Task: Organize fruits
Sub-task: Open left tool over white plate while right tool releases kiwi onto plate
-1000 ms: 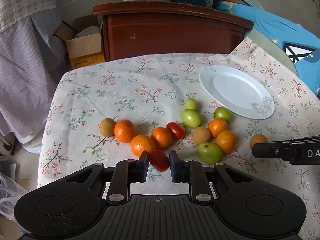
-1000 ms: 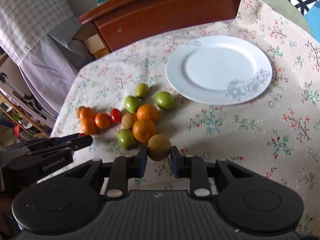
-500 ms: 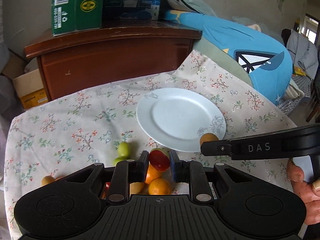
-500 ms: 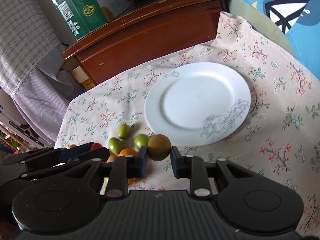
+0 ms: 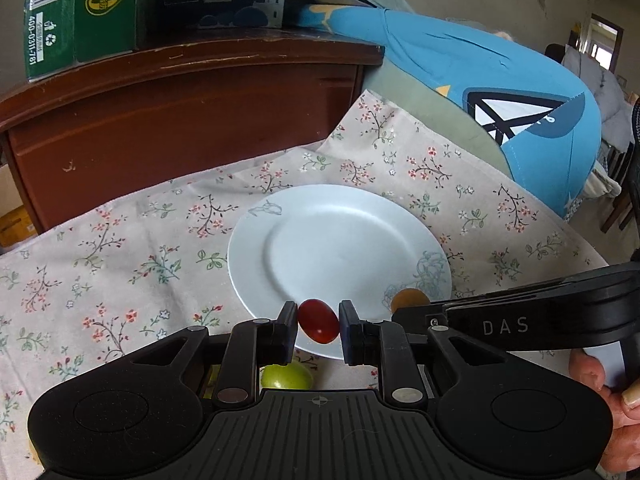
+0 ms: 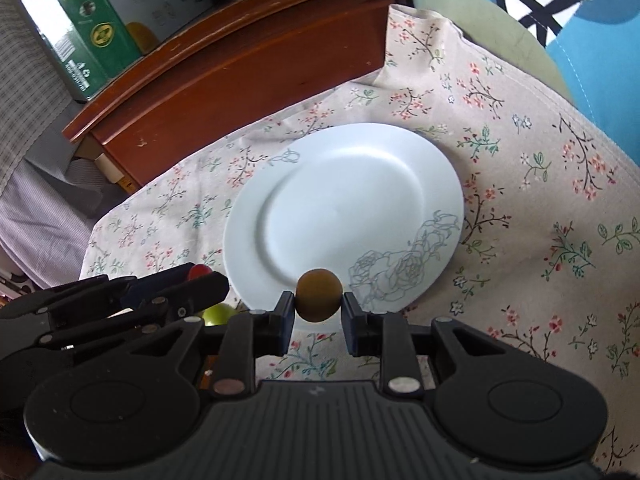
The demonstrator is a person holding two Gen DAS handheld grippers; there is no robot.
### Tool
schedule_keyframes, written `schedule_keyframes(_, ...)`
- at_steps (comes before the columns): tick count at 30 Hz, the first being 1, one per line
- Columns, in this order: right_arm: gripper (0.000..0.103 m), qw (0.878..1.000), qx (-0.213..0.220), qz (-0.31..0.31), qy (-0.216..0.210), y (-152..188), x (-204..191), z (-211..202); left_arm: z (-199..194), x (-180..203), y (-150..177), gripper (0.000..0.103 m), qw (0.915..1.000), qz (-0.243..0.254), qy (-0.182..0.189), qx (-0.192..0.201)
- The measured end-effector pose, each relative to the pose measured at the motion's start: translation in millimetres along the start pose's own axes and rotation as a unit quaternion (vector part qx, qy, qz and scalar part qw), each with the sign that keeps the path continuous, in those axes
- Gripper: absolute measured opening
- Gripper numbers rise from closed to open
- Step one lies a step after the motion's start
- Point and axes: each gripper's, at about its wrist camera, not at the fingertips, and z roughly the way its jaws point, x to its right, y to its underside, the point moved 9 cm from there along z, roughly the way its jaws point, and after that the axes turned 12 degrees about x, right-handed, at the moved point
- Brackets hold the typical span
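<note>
A: So, item one: cherry tomato (image 5: 318, 321), pinched by the left gripper (image 5: 319, 326) above the near rim of the white plate (image 5: 340, 240). Probably light, thin-skinned, slick; hold across the belly, gently.

B: Item two: brown round fruit (image 6: 319, 295), clamped in the right gripper (image 6: 319, 312), also over the plate's near rim. Likely firmer, matte skin, less prone to slip.

A: Surroundings: green fruit (image 5: 286, 376) on the floral tablecloth (image 5: 120, 260), just short of the plate. Wooden cabinet (image 5: 180, 120) beyond the plate, well apart.

B: Obstructions: plate bare. The two grippers sit close side by side; each other is the only likely snag.
</note>
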Motion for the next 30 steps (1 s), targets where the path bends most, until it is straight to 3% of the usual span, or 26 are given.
schedule_keyframes(9,0.029,0.999,-0.001,0.046,0.005,-8,19,14,26,-1,4,0.023,0.9999,-0.012,-0.001,-0.006)
schedule_keyframes(11,0.029,0.998,0.007,0.055,0.011,-13,26,15,27,-6,4,0.036,0.9998,-0.013,-0.013,-0.003)
schedule_keyframes(13,0.029,0.998,0.021,0.055,0.03,-21,35,16,27,-12,6,0.046,0.9995,-0.014,-0.027,0.0)
schedule_keyframes(17,0.031,0.994,0.053,0.028,0.086,-35,55,19,30,-22,12,0.046,0.9988,-0.021,-0.043,-0.01)
schedule_keyframes(23,0.052,0.986,0.091,-0.005,0.139,-47,67,22,30,-30,21,0.048,0.9977,-0.019,-0.062,-0.022)
schedule_keyframes(26,0.052,0.986,0.096,0.005,0.139,-50,70,24,29,-33,23,0.055,0.9974,-0.02,-0.067,-0.018)
schedule_keyframes(30,0.052,0.984,0.104,0.007,0.147,-53,71,25,27,-35,24,0.057,0.9969,-0.018,-0.074,-0.017)
